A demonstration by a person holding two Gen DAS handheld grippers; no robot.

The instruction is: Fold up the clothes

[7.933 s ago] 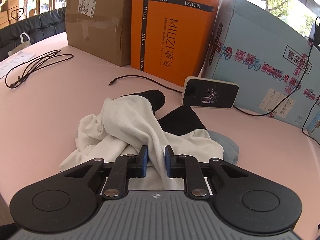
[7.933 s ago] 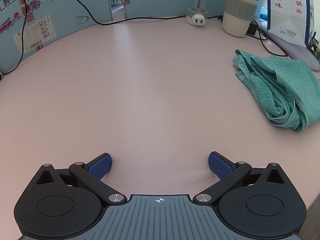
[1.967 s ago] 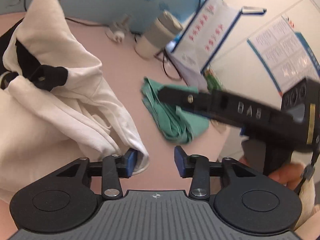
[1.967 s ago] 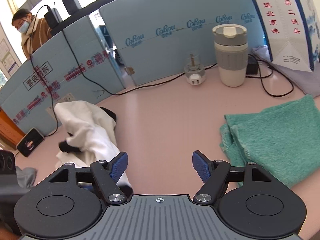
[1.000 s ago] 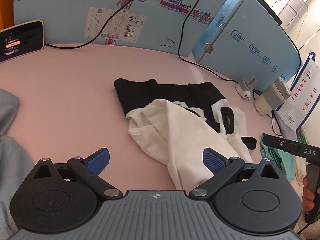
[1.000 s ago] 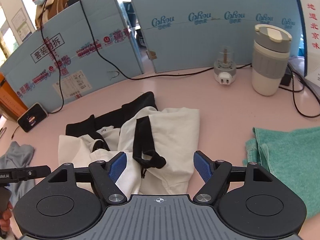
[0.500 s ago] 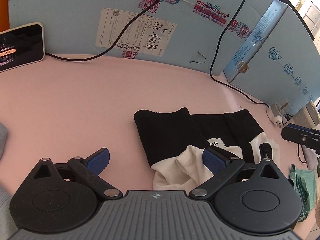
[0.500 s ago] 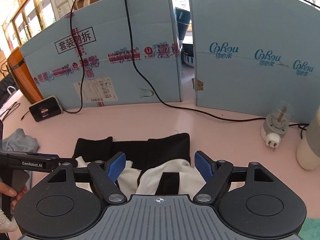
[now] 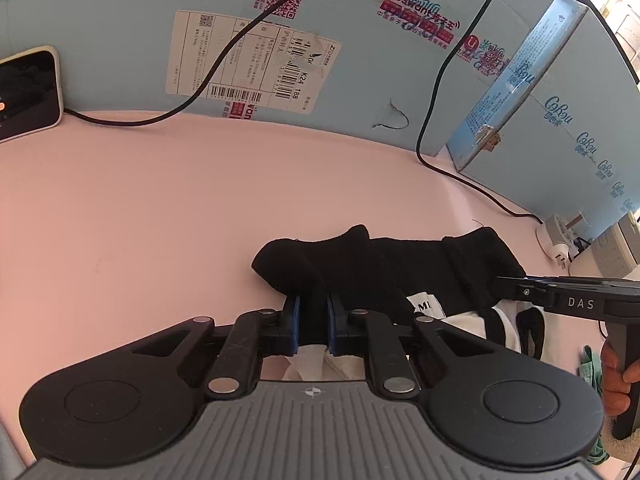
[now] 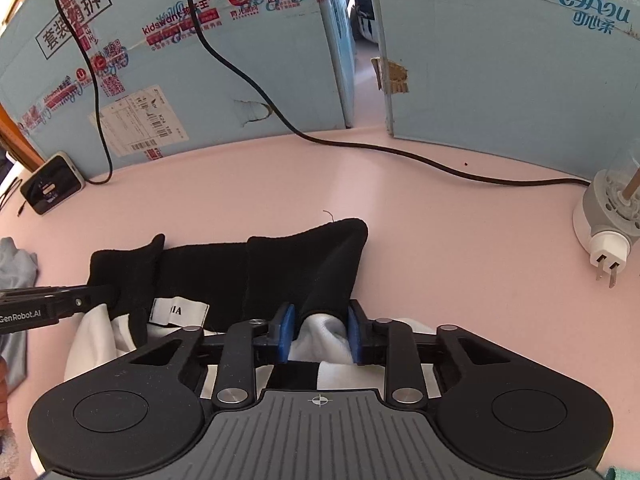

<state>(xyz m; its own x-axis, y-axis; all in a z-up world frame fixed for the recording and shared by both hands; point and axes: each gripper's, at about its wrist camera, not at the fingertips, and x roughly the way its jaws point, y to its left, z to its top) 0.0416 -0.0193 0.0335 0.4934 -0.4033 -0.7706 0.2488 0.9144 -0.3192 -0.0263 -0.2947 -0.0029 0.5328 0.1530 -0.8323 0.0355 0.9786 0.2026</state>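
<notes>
The garment (image 9: 384, 268), black along its far edge and white nearer the person, lies bunched on the pink table (image 9: 160, 200) before the blue cartons (image 9: 120, 40). The left gripper (image 9: 312, 326) is closing, its pads pinching the black fabric at the garment's left end. The right gripper (image 10: 320, 334) is closing on the right end, pads pressing black and white cloth between them; a phone (image 10: 52, 188) and a plug (image 10: 608, 236) sit well apart.

Both views are brightly, evenly daylit and sharp; straight edges are bowed by fisheye distortion, and corners are darkly vignetted.
</notes>
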